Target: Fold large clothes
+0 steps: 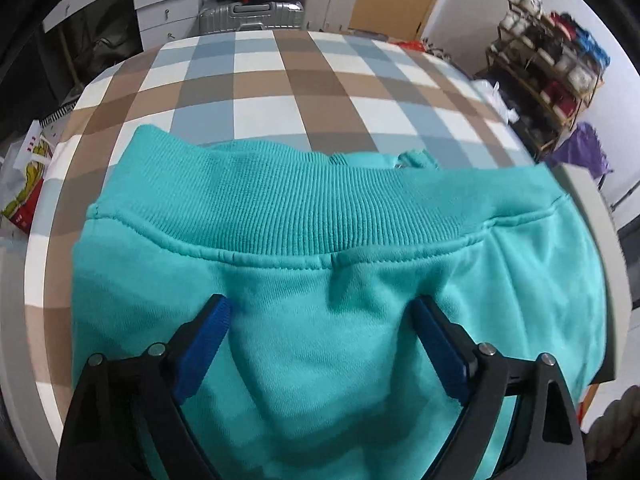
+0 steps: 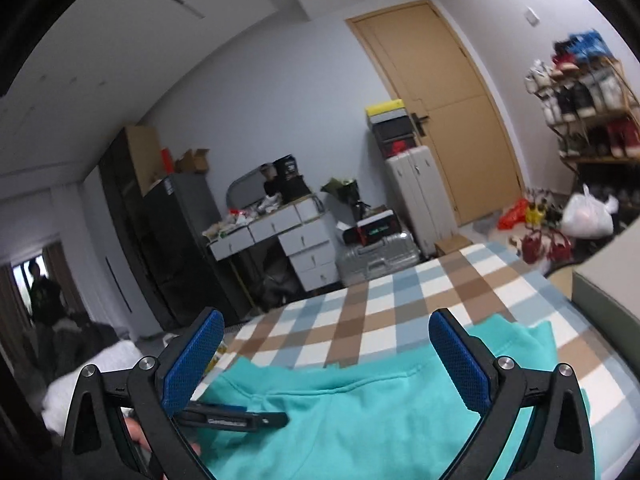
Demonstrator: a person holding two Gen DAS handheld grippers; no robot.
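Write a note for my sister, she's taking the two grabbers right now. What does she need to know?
Left gripper: open, pointing down over the teal sweatshirt, holding nothing.
Right gripper: open, lifted and pointing out across the room, holding nothing.
The sweatshirt lies on the checked bedcover, bunched into layers, its ribbed hem band lying across the top.
Done: it looks partly folded already, and both grippers have let go.
Left: probably smooth it and make any last fold. I cannot tell how neat the hidden layers are.
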